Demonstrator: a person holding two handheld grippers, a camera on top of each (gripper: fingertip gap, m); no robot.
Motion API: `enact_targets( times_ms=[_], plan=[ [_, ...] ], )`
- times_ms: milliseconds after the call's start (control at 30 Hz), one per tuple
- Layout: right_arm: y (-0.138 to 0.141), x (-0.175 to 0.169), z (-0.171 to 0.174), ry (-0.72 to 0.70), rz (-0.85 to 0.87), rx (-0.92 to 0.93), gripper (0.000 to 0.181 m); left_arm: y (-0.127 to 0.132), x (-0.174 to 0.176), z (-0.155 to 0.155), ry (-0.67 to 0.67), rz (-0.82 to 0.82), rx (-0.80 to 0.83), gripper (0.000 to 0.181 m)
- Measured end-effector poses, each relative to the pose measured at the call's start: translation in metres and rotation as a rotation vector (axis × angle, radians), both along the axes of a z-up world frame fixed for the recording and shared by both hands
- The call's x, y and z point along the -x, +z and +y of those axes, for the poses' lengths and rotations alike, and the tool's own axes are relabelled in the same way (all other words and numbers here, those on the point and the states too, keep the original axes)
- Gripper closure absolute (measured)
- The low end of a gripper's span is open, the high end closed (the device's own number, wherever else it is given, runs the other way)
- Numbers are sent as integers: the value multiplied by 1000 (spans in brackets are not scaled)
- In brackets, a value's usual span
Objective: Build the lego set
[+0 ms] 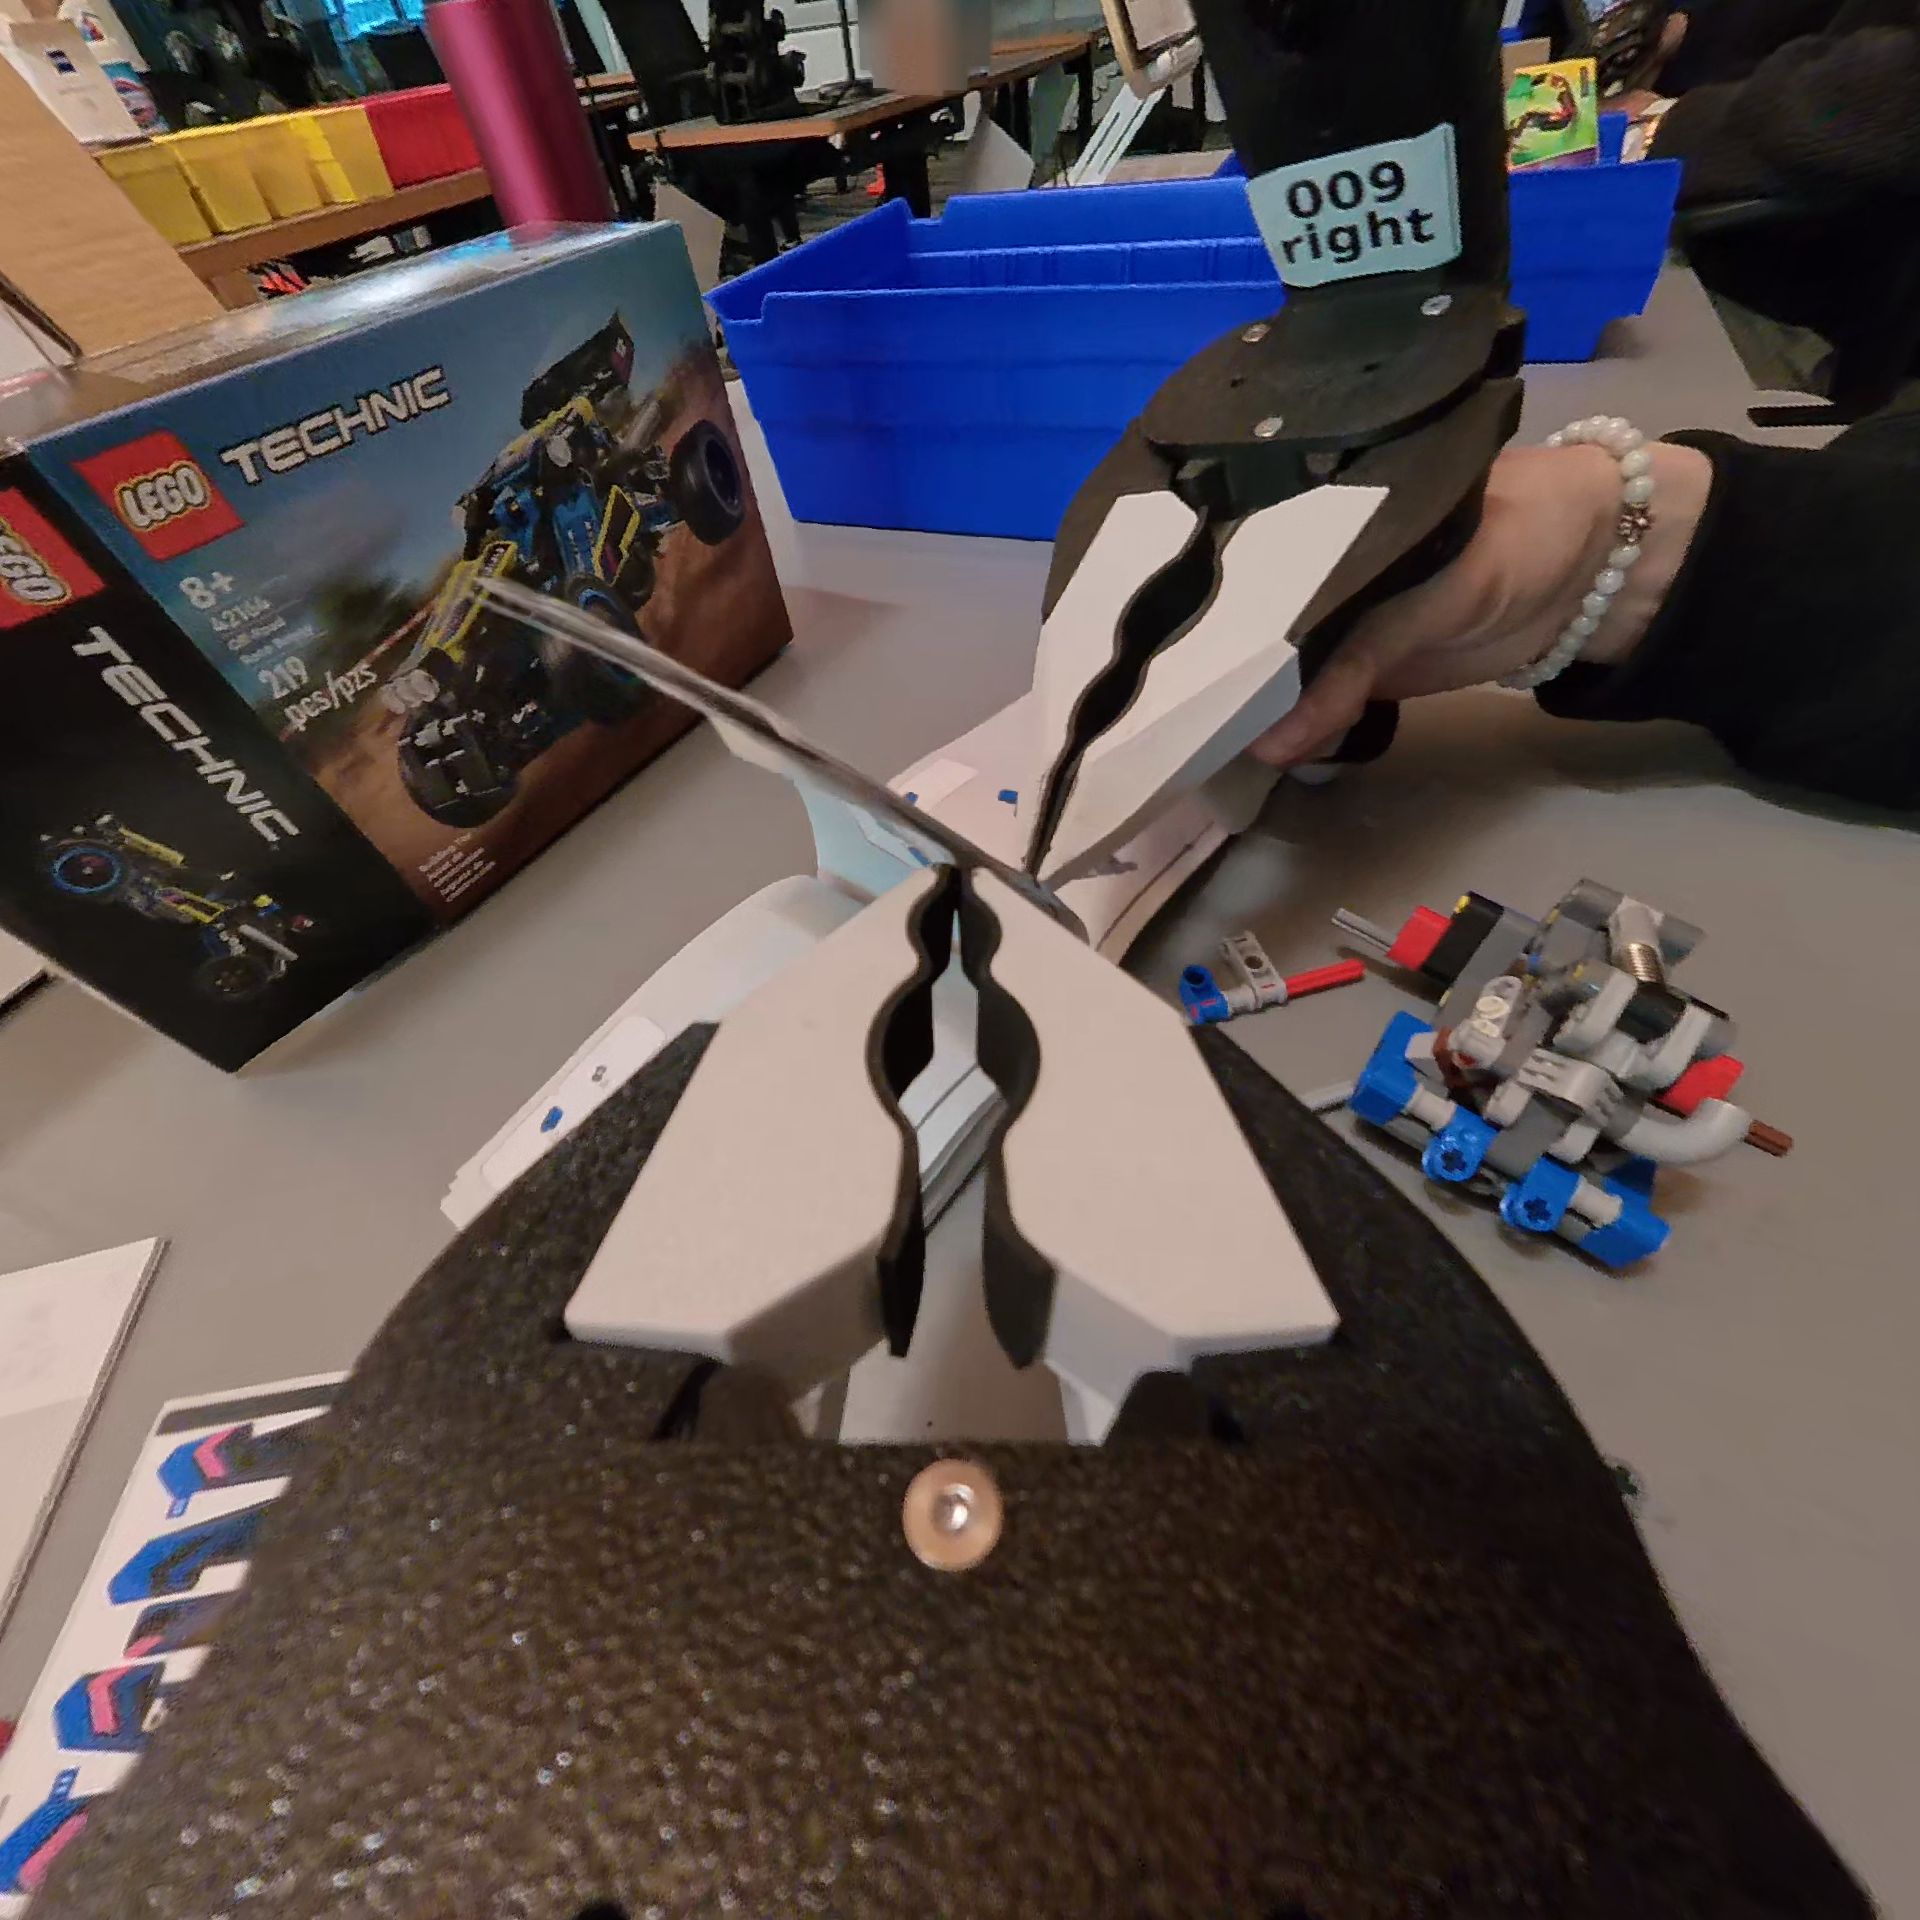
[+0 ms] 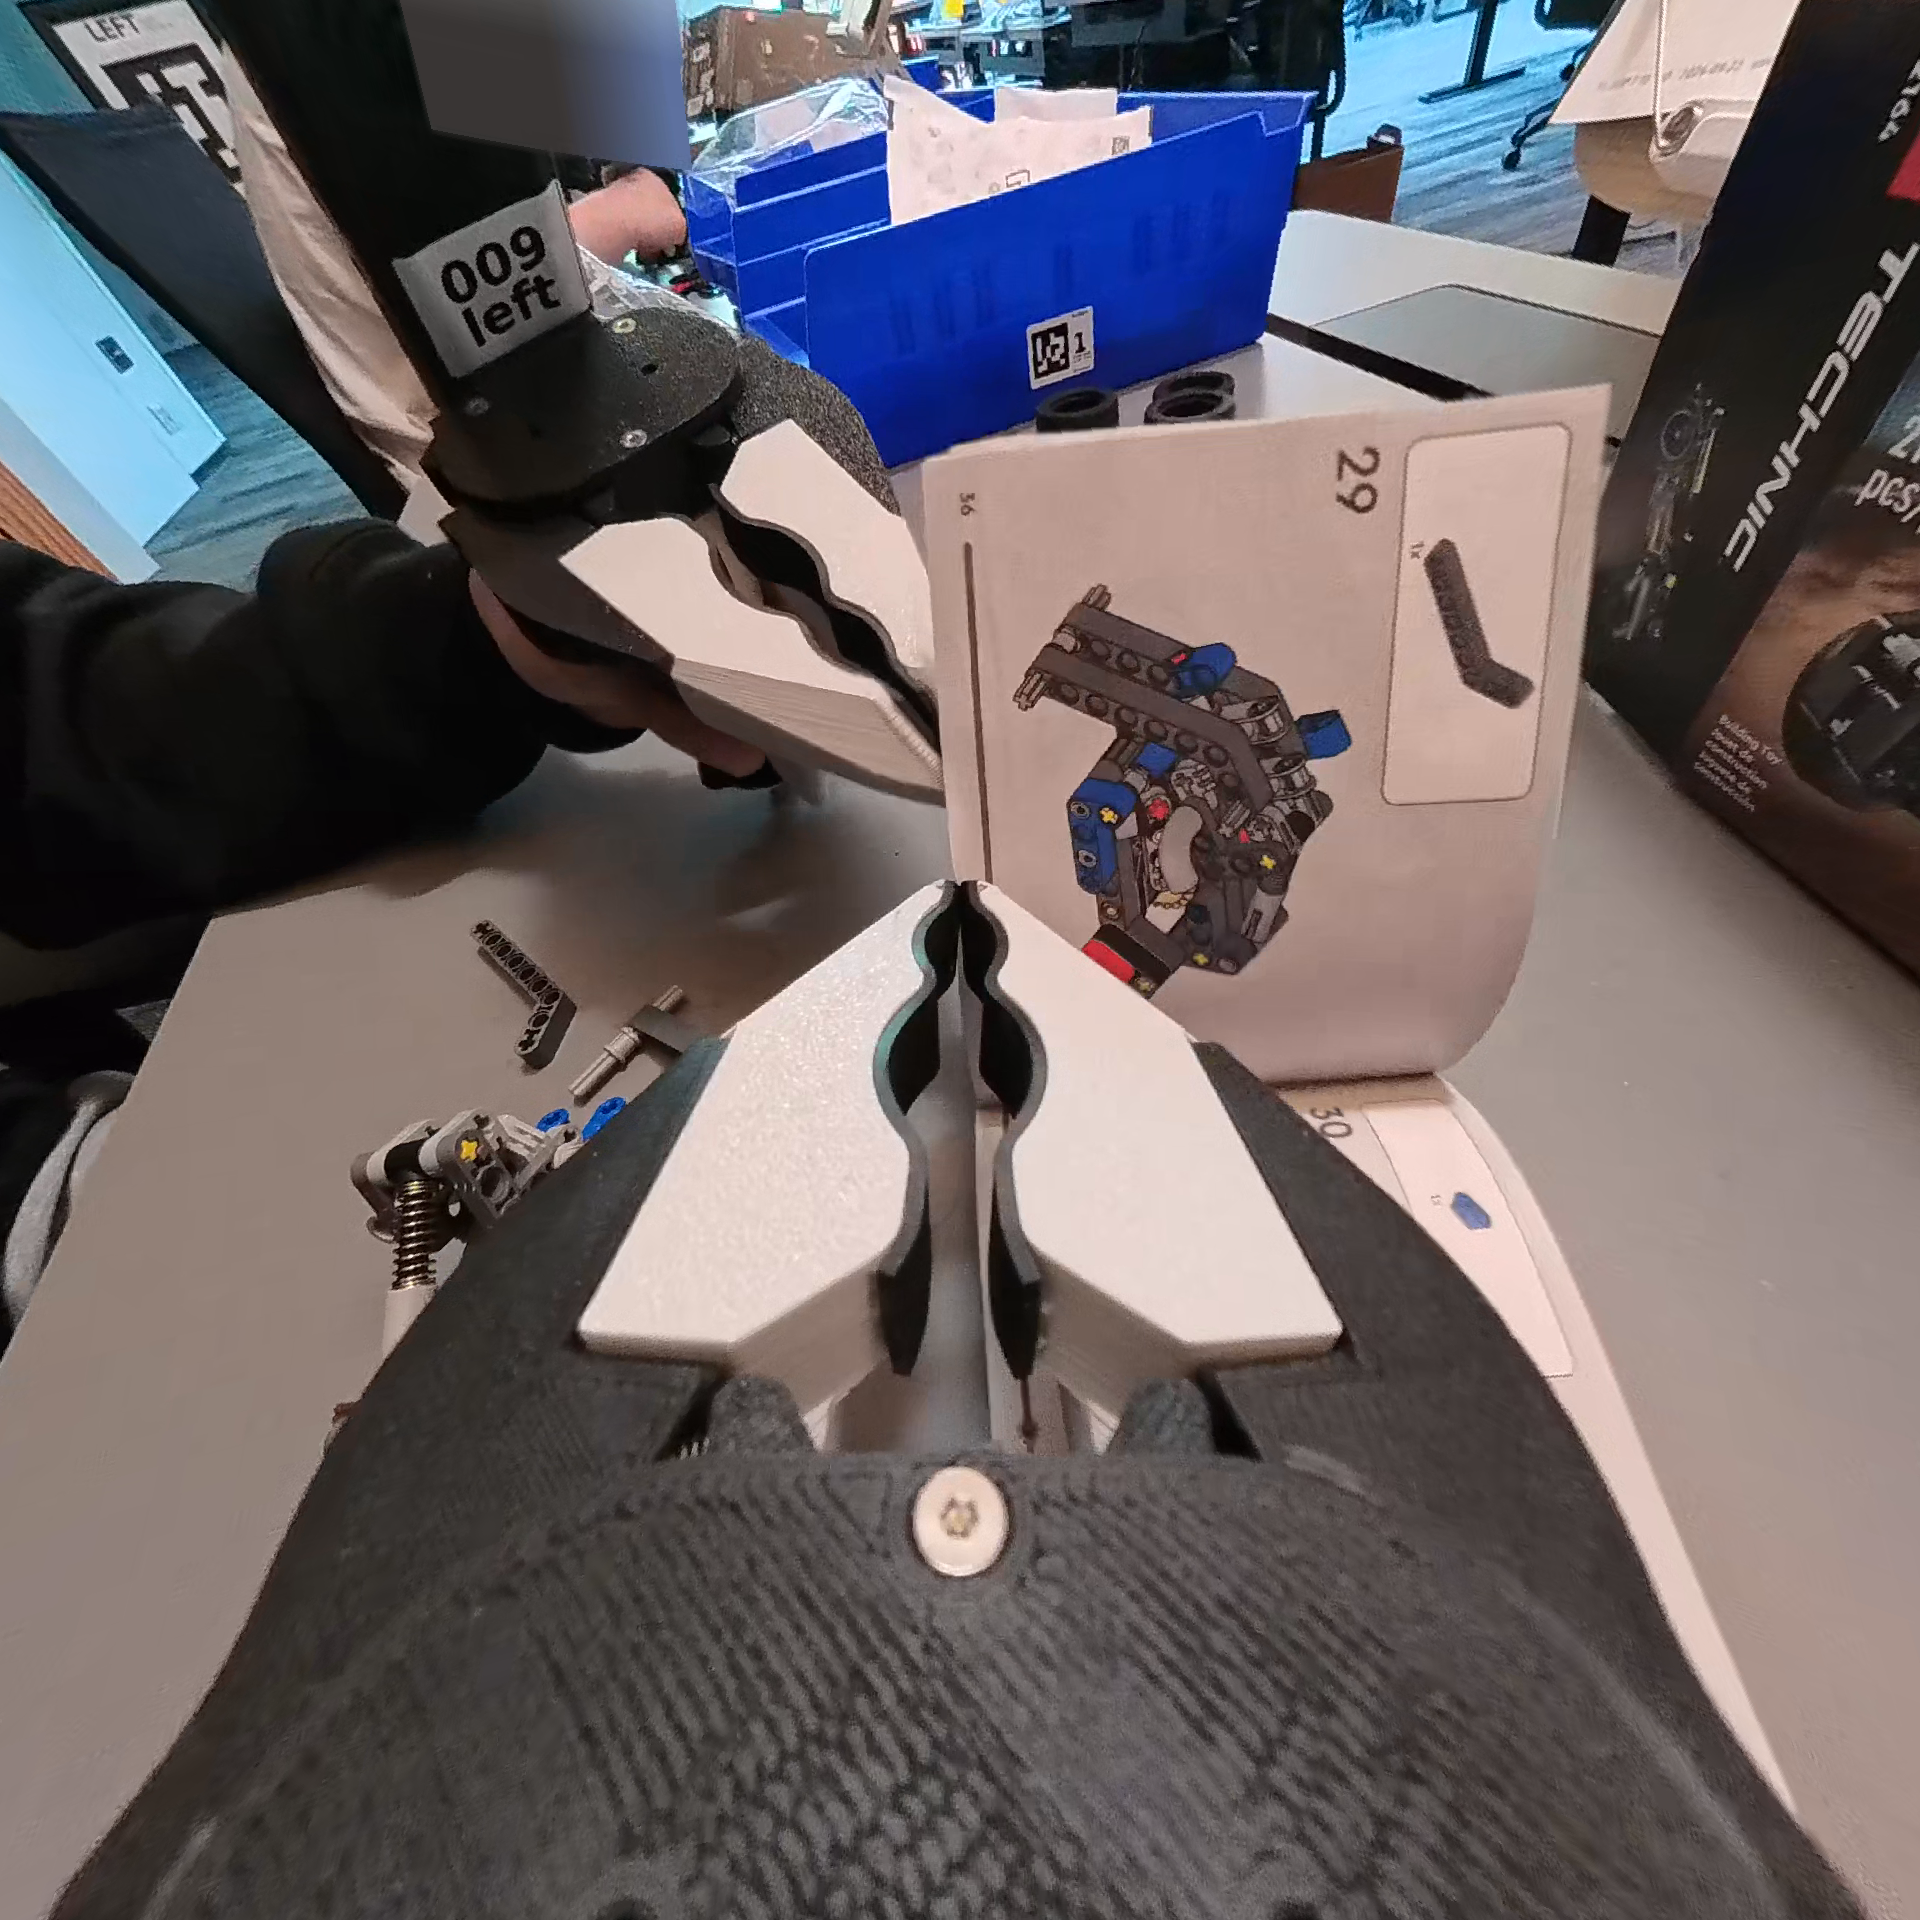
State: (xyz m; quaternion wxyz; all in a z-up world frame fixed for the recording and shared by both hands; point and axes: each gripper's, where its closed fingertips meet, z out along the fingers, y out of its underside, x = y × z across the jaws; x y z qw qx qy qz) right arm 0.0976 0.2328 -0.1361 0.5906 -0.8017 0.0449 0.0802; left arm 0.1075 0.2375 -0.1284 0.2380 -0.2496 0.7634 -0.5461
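Observation:
The instruction booklet (image 2: 1455, 1195) lies open on the grey table. One page (image 2: 1247, 727) stands upright; in the left wrist view it shows edge-on (image 1: 727, 717). My left gripper (image 1: 951, 878) is shut on the page's free edge, and it also shows in the right wrist view (image 2: 930, 748). My right gripper (image 2: 961, 888) is shut on the same page at its lower corner; it comes down from above in the left wrist view (image 1: 1036, 862). The partly built blue and grey model (image 1: 1538, 1070) sits to the right of the booklet, and part of it shows in the right wrist view (image 2: 457, 1164).
The set's box (image 1: 395, 582) stands left of the booklet. A blue bin (image 1: 987, 343) is behind it, with black tyres (image 2: 1132, 400) in front. A black angled beam (image 2: 525, 982), a grey pin piece (image 2: 644, 1029) and a red axle assembly (image 1: 1268, 982) lie loose. A sticker sheet (image 1: 135, 1610) lies near left. Less than 4 cm separates the two grippers' tips. From the right gripper's tips to the grey pin piece (image 2: 644, 1029) is close to 11 cm.

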Motion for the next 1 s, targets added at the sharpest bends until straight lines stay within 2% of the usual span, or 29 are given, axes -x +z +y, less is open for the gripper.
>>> enact_targets(
  times_ms=[200,367,500,567,600,667,700,767,867,1000],
  plan=[
    [-1,-16,-9,-110,-43,8,181,-14,-7,15,105,61,-86,181],
    [-15,-44,-29,-303,-140,128,181,-37,-2,27,145,208,-175,181],
    [-20,-55,-38,-358,-109,156,181,-61,6,70,264,356,-376,174],
    [-21,-56,-41,-356,-94,163,181,-54,4,111,435,371,-453,173],
    [-23,-57,-43,-355,-86,175,181,-42,0,126,519,334,-461,174],
    [-31,-57,-48,-346,-83,223,181,-11,-10,131,579,216,-418,181],
    [-36,-59,-52,-349,-96,259,181,1,-14,120,545,161,-393,181],
    [-46,-69,-63,-386,-149,345,177,8,-22,81,385,79,-379,181],
    [-56,-89,-83,-473,-293,478,178,-16,-29,34,171,30,-431,181],
    [-62,-110,-91,-501,-542,568,181,-62,-32,43,141,62,-633,181]
  ],
)
